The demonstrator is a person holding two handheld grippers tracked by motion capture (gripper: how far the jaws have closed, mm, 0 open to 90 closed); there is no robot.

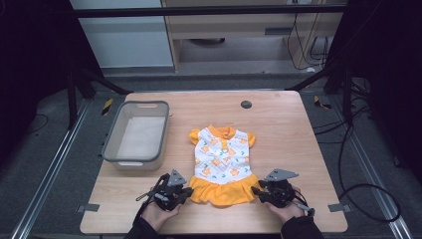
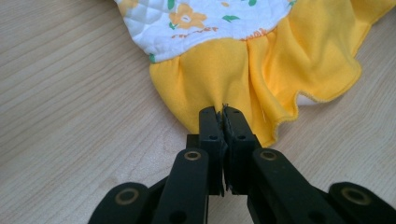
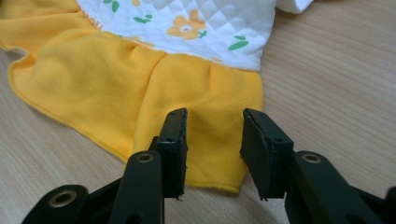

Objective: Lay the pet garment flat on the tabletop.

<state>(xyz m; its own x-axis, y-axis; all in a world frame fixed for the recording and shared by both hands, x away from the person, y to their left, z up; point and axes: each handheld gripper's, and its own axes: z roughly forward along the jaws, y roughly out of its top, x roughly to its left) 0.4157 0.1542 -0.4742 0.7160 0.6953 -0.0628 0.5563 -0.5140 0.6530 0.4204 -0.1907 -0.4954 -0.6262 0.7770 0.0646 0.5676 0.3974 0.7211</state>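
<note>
Nearest the person, both hands come in from the near edge of the table (image 1: 298,149), each carrying a gripper that lies low and nearly level, pointing away toward the garment. The left gripper (image 1: 185,191) sits at the near left corner of the small dress (image 1: 222,164), and its fingers (image 2: 211,126) are pressed together on a pinch of the yellow skirt hem (image 2: 224,79), the cloth gathering into a crease where they bite. The right gripper (image 1: 257,191) is at the near right corner; its fingers (image 3: 173,140) stand apart with the hem's corner lying between them, the pads clear of the fabric, so nothing is held on that side.

The dress lies flat near the middle of the table, skirt toward the person, quilted white bodice with orange flowers beyond it, orange collar farthest. It looks light, limp and soft: the frill ripples and would likely sag and fold under its own weight once lifted. A hold through the doubled hem at each skirt corner should serve best, since one thin layer could slip out.

Farther off to the left stands an empty grey plastic tub (image 1: 112,139), well apart from the dress
</note>
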